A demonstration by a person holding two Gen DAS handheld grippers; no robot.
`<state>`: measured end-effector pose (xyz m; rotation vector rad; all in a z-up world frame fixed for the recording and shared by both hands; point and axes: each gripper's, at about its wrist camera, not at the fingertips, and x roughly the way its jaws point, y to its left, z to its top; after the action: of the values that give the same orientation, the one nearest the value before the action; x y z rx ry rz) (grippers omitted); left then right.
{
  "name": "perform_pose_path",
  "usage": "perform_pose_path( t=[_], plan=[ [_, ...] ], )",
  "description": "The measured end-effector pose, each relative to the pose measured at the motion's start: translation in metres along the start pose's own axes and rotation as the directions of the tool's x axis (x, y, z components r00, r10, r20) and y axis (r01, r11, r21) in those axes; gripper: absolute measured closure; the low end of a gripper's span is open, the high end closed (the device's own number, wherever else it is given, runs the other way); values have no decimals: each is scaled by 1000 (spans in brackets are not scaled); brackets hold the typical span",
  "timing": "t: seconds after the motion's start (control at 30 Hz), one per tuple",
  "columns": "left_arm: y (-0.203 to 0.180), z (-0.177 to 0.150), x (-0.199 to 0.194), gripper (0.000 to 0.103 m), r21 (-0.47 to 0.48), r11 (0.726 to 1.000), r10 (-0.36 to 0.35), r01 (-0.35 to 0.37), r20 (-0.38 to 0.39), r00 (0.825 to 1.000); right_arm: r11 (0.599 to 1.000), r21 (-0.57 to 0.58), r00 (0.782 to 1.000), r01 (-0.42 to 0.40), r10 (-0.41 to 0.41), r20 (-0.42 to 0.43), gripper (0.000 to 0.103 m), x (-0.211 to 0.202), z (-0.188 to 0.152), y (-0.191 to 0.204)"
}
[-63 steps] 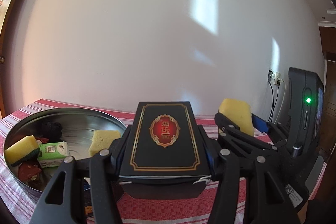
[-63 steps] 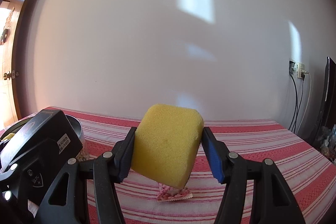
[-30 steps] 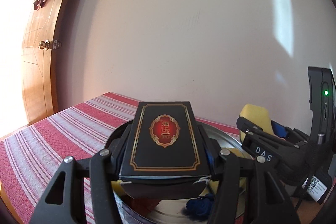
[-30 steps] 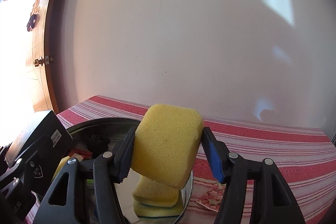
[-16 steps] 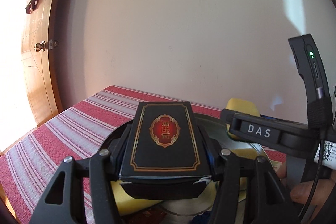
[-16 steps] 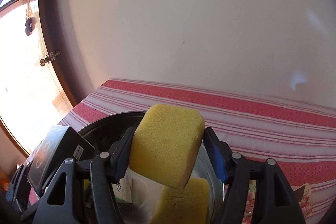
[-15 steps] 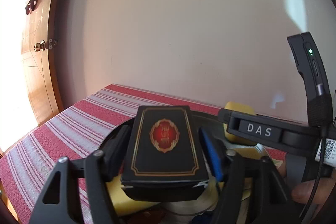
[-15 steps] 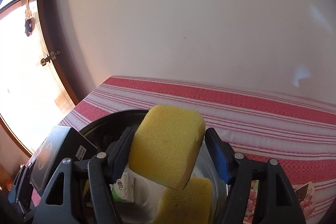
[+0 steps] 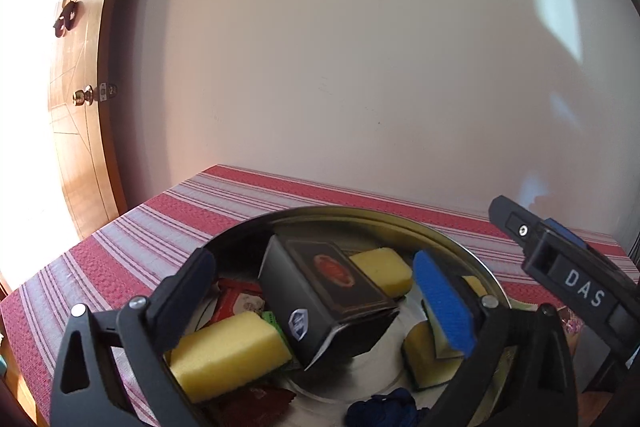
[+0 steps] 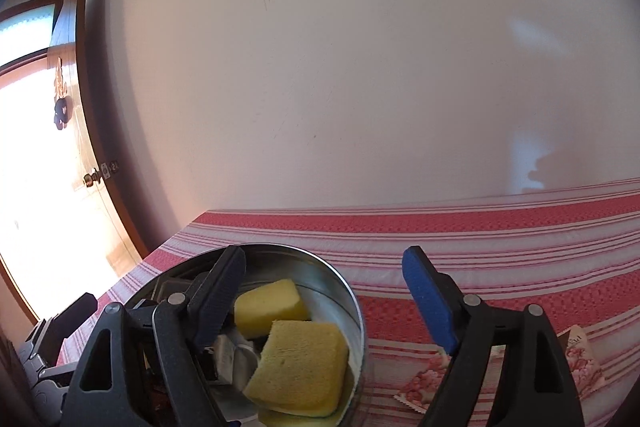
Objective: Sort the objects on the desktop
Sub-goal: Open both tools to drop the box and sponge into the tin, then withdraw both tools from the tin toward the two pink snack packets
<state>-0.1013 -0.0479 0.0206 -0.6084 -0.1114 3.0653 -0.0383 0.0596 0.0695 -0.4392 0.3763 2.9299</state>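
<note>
A round metal tin (image 9: pixel 472 259) sits on the red striped tablecloth (image 9: pixel 168 223). A black box with a red emblem (image 9: pixel 324 295) lies tilted inside it, on yellow sponges (image 9: pixel 228 355) and red packets (image 9: pixel 236 303). My left gripper (image 9: pixel 320 291) is open above the tin, its jaws apart on either side of the box. My right gripper (image 10: pixel 332 291) is open and empty over the tin's right rim (image 10: pixel 352 299). Two yellow sponges (image 10: pixel 300 363) lie in the tin below it. The right gripper body marked DAS (image 9: pixel 572 283) shows at the right of the left wrist view.
A pink patterned packet (image 10: pixel 432 379) lies on the tablecloth (image 10: pixel 500 235) right of the tin. A dark blue crumpled thing (image 9: pixel 384 407) lies at the tin's near edge. A plain wall stands behind the table, a wooden door (image 9: pixel 76 131) to the left.
Both grippers have opened. The black box dropped from the left gripper into the tin and tilted. The yellow sponge left the right gripper and lies in the tin.
</note>
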Motion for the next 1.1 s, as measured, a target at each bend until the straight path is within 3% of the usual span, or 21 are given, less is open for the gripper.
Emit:
perform_pose_path(
  t=[0.13,0.27,0.4,0.63,1.1],
  plan=[
    [-10,-9,-7,2,27,999,34,-35,45,998,999,13,996,40,-41,80,15,-16,-8,-8],
    [-13,-14,-22,2,6,998,59,-60,121,991,996,6,993,84,-84,83,15,-23,-11,-19],
    [-21,-22,-26,2,36,998,51,-56,135,990,993,-1,989,119,-118,93,15,-22,-13,-21],
    [-24,-23,-29,2,53,997,49,-56,133,990,984,-65,980,169,-161,116,15,-21,-16,-12],
    [-33,-28,-34,1,74,996,37,-45,109,993,966,-84,965,244,-233,123,15,-26,-20,-26]
  ],
)
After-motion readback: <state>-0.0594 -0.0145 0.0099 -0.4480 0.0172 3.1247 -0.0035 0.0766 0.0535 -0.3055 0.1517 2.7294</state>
